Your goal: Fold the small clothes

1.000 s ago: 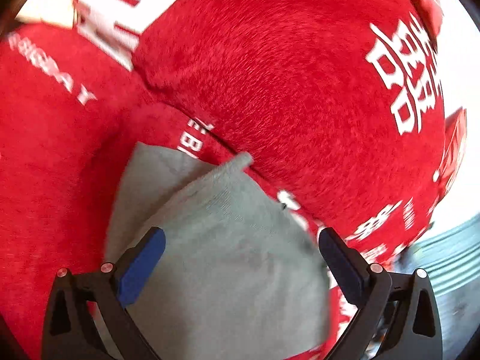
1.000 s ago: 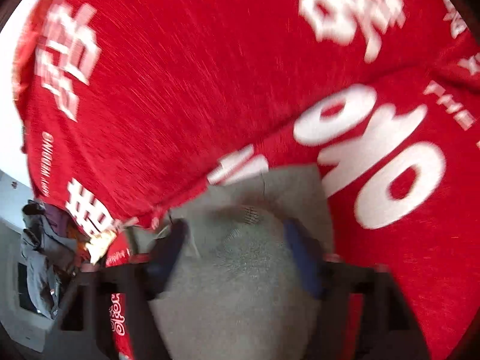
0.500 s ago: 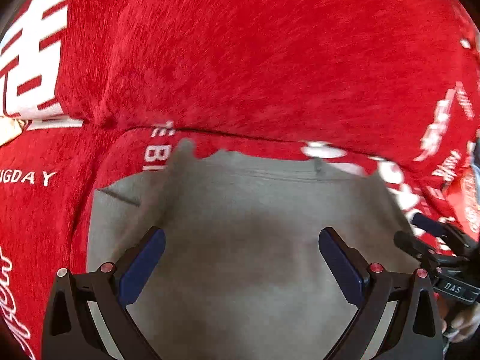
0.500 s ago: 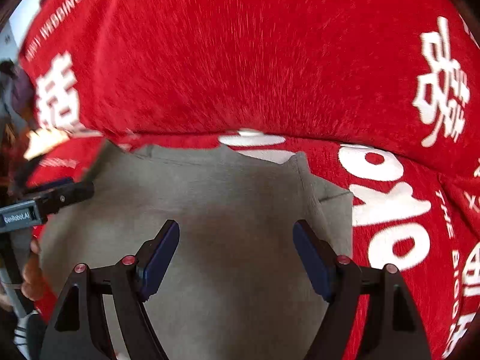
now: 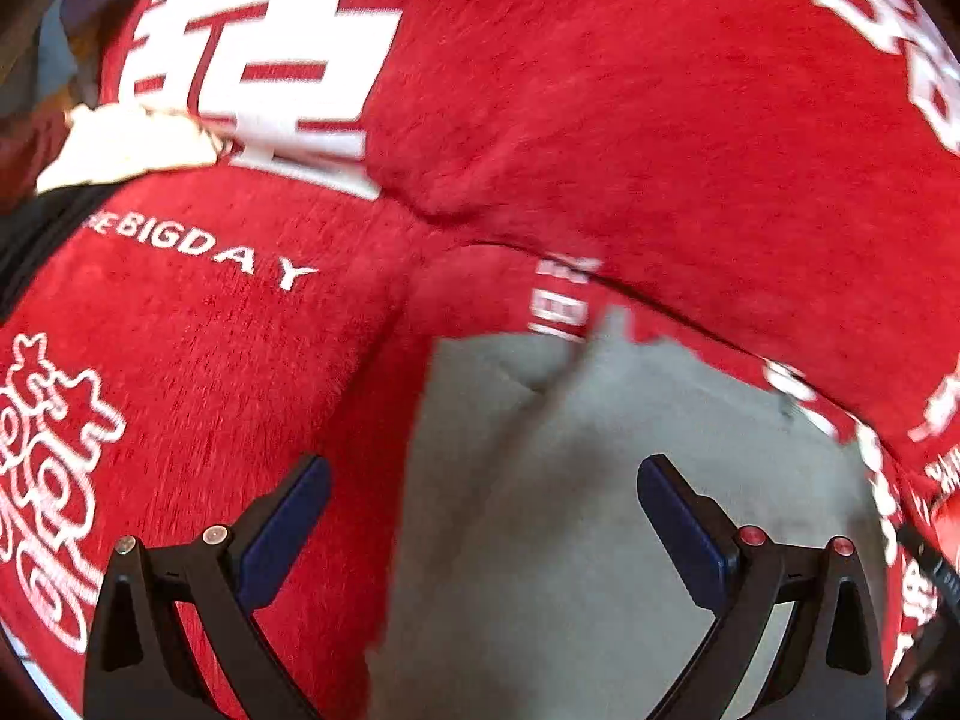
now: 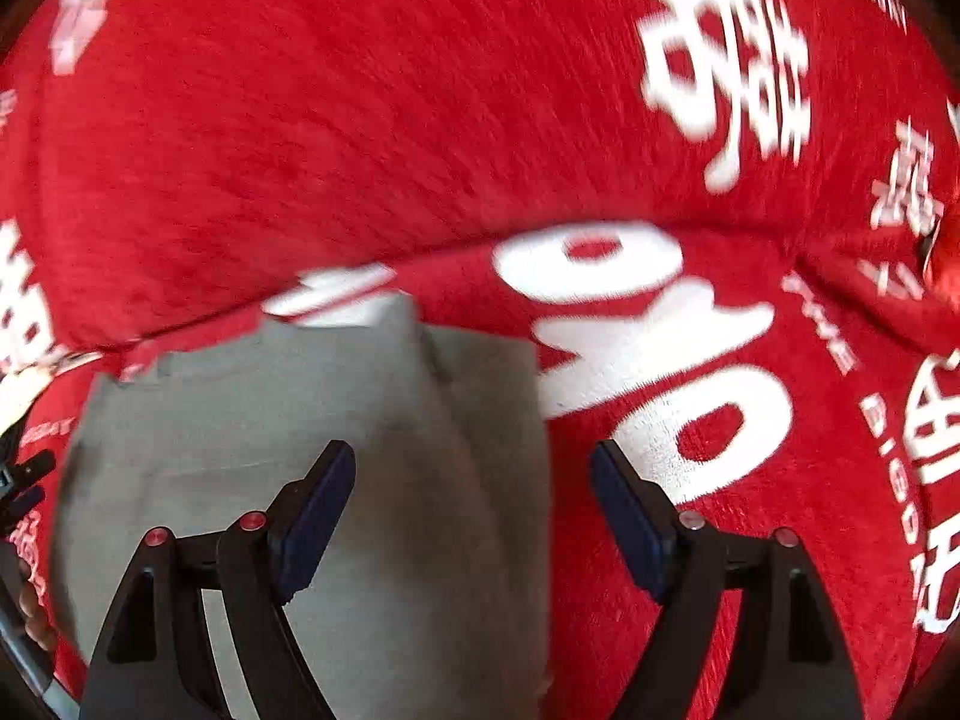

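Observation:
A small grey garment (image 5: pixel 600 510) lies flat on a red plush blanket with white lettering (image 5: pixel 210 330). In the left wrist view my left gripper (image 5: pixel 480 510) is open and empty, its blue pads astride the garment's left edge. In the right wrist view the grey garment (image 6: pixel 300 450) fills the lower left, with its right edge folded. My right gripper (image 6: pixel 474 498) is open and empty, its pads astride that right edge. Both grippers hover just above the cloth.
A thick red pillow or cushion (image 5: pixel 660 120) rises right behind the garment; it also shows in the right wrist view (image 6: pixel 360 120). Part of the other gripper (image 6: pixel 24 480) shows at the left edge. A white cloth bit (image 5: pixel 120 144) lies at the far left.
The garment went from bunched to spread flat. Both grippers have since shifted outward, the left to the garment's left edge and the right to its right edge. Both stay open.

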The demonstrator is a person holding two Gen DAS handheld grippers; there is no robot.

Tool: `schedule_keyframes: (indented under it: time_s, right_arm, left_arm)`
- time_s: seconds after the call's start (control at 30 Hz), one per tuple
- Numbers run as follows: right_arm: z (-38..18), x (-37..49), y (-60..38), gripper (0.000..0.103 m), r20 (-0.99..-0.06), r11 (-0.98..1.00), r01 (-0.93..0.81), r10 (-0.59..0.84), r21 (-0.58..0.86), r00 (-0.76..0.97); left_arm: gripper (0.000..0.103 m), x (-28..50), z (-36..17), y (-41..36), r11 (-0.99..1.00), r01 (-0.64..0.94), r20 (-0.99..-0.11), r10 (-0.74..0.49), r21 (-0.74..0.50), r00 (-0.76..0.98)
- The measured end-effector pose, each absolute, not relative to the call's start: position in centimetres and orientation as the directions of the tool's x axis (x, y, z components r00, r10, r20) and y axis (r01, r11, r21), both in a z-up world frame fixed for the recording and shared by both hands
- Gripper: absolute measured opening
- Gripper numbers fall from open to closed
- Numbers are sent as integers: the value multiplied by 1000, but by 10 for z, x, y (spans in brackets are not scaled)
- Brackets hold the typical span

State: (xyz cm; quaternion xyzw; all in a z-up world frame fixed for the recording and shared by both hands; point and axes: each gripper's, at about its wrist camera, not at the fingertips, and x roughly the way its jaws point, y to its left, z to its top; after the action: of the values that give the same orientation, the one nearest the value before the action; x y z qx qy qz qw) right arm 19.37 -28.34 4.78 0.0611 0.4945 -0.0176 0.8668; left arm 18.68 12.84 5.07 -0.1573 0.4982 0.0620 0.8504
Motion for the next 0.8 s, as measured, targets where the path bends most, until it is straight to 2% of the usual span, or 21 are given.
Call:
schedule_keyframes:
  time_s: [0.1,0.17,0.23,0.37,0.43,0.5,0.57,0.67,0.8]
  right_arm:
    - [66,166,-249,83,-842,995,-17,94,101,532]
    - [63,147,-218,83,-854,993,-107,89,39,513]
    - [54,134,-199,83,-867,989,-147,54,-22,496]
    - [23,105,-203,83,-898,988,-138,4,-63,440]
    - [27,86,-214,84,-871,990,-121,-7,-76,491]
    - [22,73,-229,84,-893,995,-80,-24,-67,449]
    - [24,54,-243,84,-886,998,-67,18,-14,464]
    - [27,37,-249,84,-896,997,-50,-31,-60,442]
    - [42,17,-258,84,-891,1000,-16,0,-9,453]
  left_arm:
    - [102,160,61,85,975,-144,-863,-75,-168,500]
    - [102,140,62,49,995,-55,-865,-41,-79,501]
    - [102,126,57,29,999,-17,-876,-33,-47,480]
    - [102,110,32,27,999,-31,-915,19,8,403]
    - [102,97,31,37,999,-45,-902,0,-21,431]
    - [102,88,27,48,997,-67,-918,5,-24,397]
    - [102,77,30,53,997,-73,-916,-4,-36,401]
    - [102,64,35,58,996,-90,-915,15,-23,403]
    - [102,42,48,61,994,-106,-907,31,-15,421]
